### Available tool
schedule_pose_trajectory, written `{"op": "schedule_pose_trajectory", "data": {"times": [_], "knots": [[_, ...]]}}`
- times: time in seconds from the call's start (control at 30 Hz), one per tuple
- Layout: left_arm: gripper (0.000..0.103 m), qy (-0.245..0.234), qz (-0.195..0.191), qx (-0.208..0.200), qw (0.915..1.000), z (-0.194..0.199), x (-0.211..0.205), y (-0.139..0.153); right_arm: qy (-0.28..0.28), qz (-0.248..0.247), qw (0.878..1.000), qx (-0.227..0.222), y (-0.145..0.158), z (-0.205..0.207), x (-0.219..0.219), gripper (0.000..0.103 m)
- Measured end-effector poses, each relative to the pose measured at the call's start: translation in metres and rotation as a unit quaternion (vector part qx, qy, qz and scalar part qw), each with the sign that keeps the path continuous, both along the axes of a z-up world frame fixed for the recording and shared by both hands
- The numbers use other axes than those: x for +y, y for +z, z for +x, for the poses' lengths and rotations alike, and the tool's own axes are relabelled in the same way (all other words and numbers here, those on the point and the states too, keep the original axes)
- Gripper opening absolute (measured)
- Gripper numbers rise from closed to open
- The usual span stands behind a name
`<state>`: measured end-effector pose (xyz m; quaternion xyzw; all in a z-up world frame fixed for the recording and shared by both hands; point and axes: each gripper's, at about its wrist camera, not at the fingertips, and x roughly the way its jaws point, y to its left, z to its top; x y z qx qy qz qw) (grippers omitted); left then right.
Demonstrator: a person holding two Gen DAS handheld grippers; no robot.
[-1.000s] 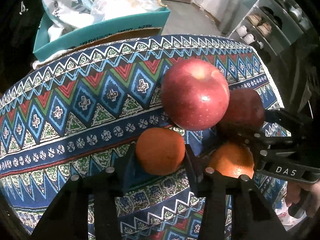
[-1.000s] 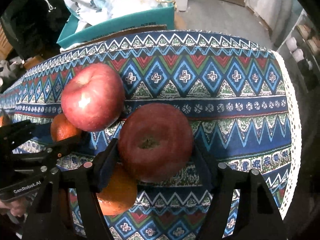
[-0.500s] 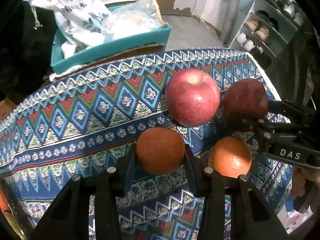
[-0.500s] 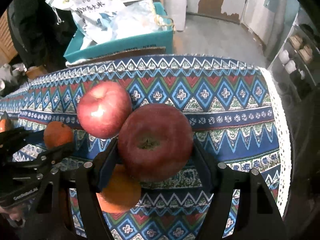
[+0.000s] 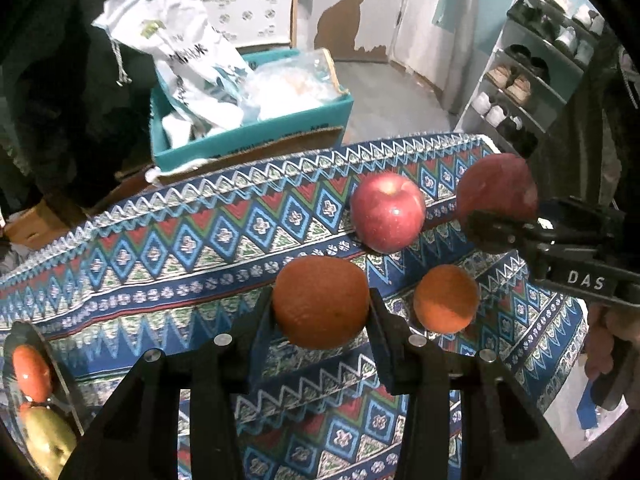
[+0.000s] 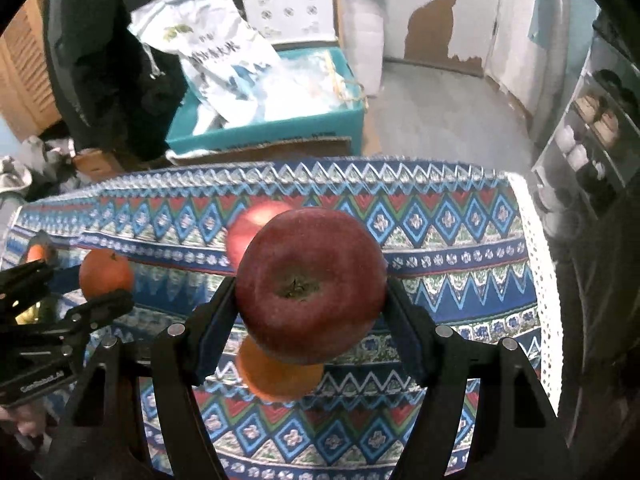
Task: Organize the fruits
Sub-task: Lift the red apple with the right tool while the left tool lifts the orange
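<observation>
Above the patterned counter (image 5: 168,248), left tool (image 5: 320,320) grips an orange (image 5: 320,302), right tool (image 6: 310,312) grips a dark apple (image 6: 310,288); beside them, second apple (image 5: 387,212) and orange (image 5: 446,299) unsorted. Roughly midway.

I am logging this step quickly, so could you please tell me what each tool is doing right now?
Left tool: closed on a round orange citrus fruit.
Right tool: closed on a dark red apple.
</observation>
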<state>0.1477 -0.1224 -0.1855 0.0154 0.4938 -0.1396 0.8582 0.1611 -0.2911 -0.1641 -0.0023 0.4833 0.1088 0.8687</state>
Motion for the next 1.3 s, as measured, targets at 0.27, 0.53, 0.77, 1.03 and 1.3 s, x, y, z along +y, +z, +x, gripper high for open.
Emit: {"op": "schedule_pose_trajectory", "data": {"times": [0.27,0.53,0.77,1.03,1.3], "knots": [[0.045,0.009,-0.005,-0.022,0.9997,-0.021,0.018,0.030,0.032,0.008,0.999,-0.038,0.042,-0.022,0.021,0.072],[0.045,0.017,-0.006,-0.051,0.9985,-0.044,0.037,0.065,0.069,0.017,0.995,-0.068,0.077,-0.045,0.046,0.072],[0.045,0.026,-0.010,-0.061,0.9977,-0.065,0.057,0.083,0.099,0.033,0.991,-0.081,0.098,-0.056,0.072,0.072],[0.045,0.047,-0.006,-0.070,0.9964,-0.088,0.090,0.100,0.139,0.050,0.985,-0.091,0.115,-0.065,0.106,0.072],[0.045,0.077,0.002,-0.079,0.9939,-0.108,0.127,0.109,0.175,0.067,0.978,-0.096,0.130,-0.070,0.142,0.072]]}}
